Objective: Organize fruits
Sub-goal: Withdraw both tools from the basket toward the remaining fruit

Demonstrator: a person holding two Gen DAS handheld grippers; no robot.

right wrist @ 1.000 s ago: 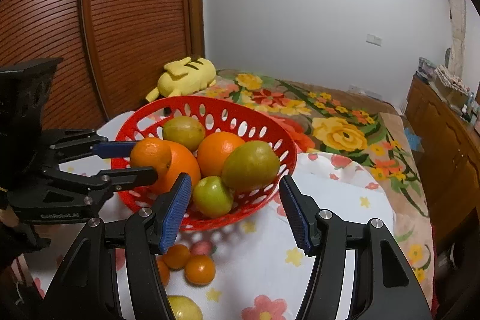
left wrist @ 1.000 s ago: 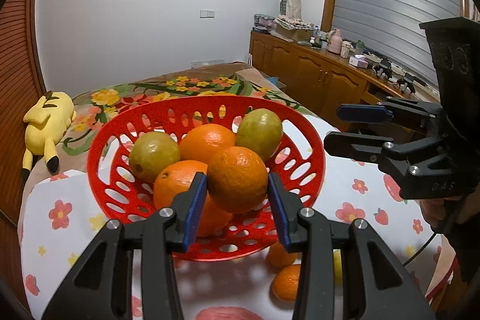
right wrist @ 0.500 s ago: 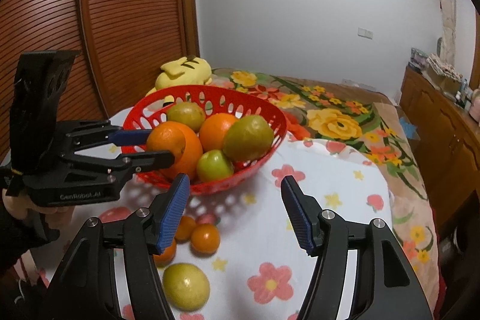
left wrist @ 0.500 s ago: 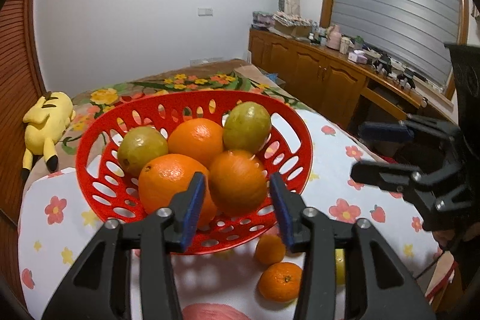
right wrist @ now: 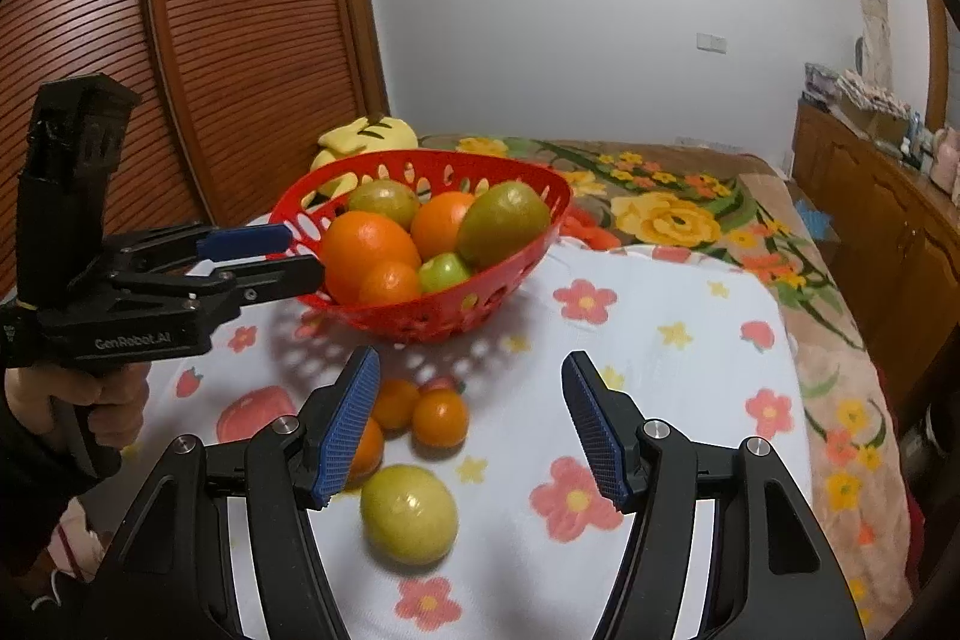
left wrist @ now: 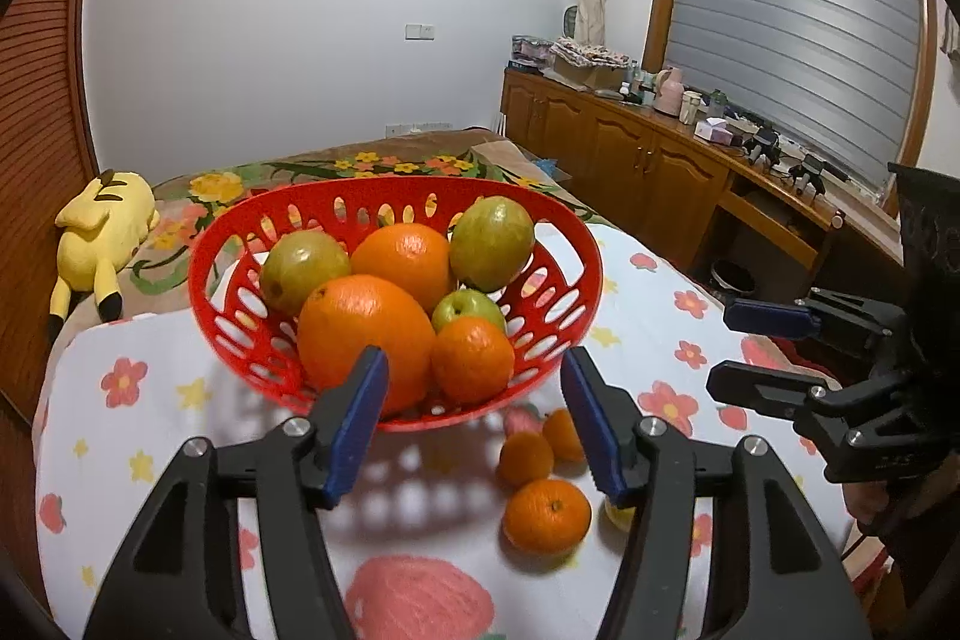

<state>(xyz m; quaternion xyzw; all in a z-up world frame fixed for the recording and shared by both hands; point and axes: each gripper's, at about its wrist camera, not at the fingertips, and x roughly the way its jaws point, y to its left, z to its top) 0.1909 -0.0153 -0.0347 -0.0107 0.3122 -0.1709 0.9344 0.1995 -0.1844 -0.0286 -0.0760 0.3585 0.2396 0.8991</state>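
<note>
A red slotted basket (left wrist: 558,244) (right wrist: 540,220) stands on the flowered tablecloth, holding oranges, greenish fruits and a small green apple. A small orange (left wrist: 473,359) (right wrist: 390,282) lies at its near rim. My left gripper (left wrist: 474,424) is open and empty just in front of the basket; it also shows in the right wrist view (right wrist: 288,256). My right gripper (right wrist: 471,424) is open and empty above the loose fruit; it shows in the left wrist view (left wrist: 756,346). On the cloth lie three small oranges (left wrist: 546,515) (right wrist: 440,418) and a yellow-green fruit (right wrist: 409,513).
The flowered tablecloth (right wrist: 660,340) covers the table. Behind it is a bed with a floral cover (right wrist: 672,214) and a yellow plush toy (left wrist: 105,232). A wooden sideboard (left wrist: 648,172) runs along the right wall. A slatted wooden door (right wrist: 240,40) is at the left.
My left gripper opened and let the small orange go into the basket, then drew back. My right gripper moved back and down toward the loose fruit on the cloth.
</note>
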